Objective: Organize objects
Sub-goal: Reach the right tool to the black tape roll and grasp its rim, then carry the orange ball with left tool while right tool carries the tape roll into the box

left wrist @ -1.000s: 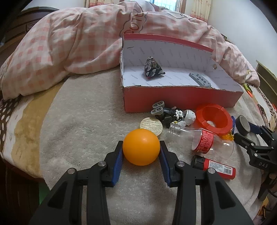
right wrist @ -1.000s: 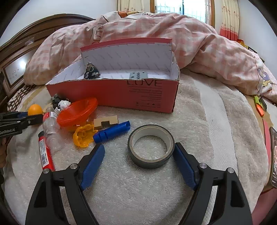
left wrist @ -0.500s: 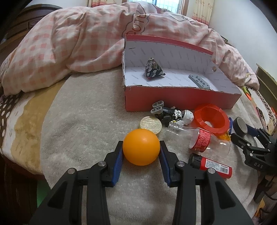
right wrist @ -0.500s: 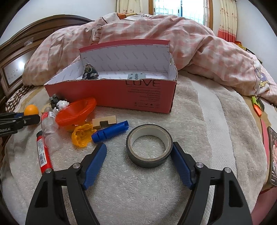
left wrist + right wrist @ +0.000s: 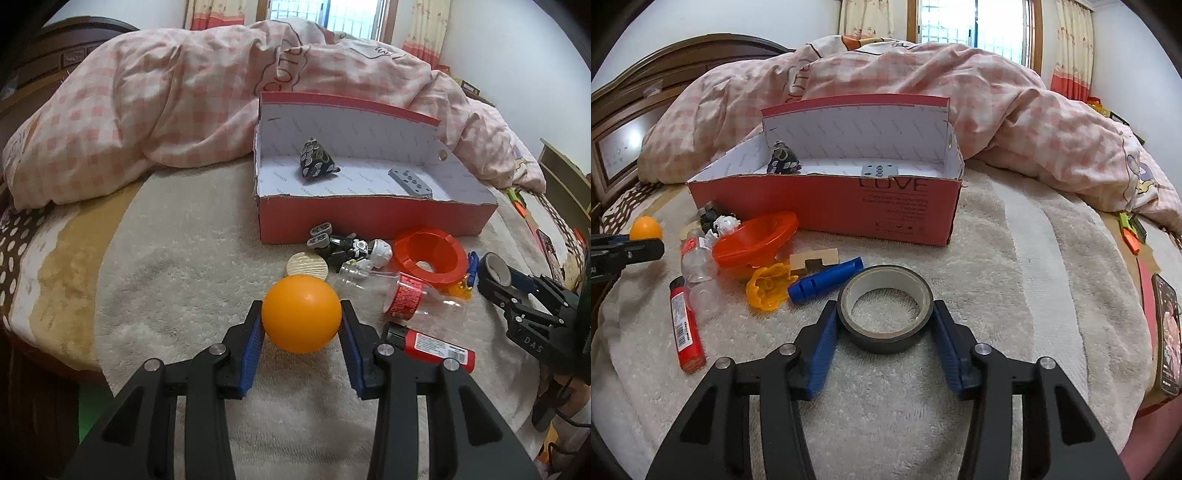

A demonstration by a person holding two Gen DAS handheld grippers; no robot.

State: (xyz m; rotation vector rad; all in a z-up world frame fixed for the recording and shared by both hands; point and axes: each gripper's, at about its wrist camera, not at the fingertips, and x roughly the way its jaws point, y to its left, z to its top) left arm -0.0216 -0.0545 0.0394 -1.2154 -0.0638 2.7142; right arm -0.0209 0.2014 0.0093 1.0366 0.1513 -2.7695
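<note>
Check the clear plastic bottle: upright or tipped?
Tipped. The clear bottle lies on its side on the blanket, neck toward the toy robot, base toward the red lighter.

- Left gripper (image 5: 301, 334): black moulded frame with two forked arms, each arm with open triangular cut-outs.
- Each finger carries a ribbed blue pad (image 5: 253, 347) on its inner face.
- Silver round screw heads (image 5: 217, 348) mark the pivot joints, two per arm.
- Right gripper (image 5: 885, 323): same black frame, blue pads and silver screws.
- White lettering "DAS" (image 5: 532, 344) is printed on its black side.
</note>
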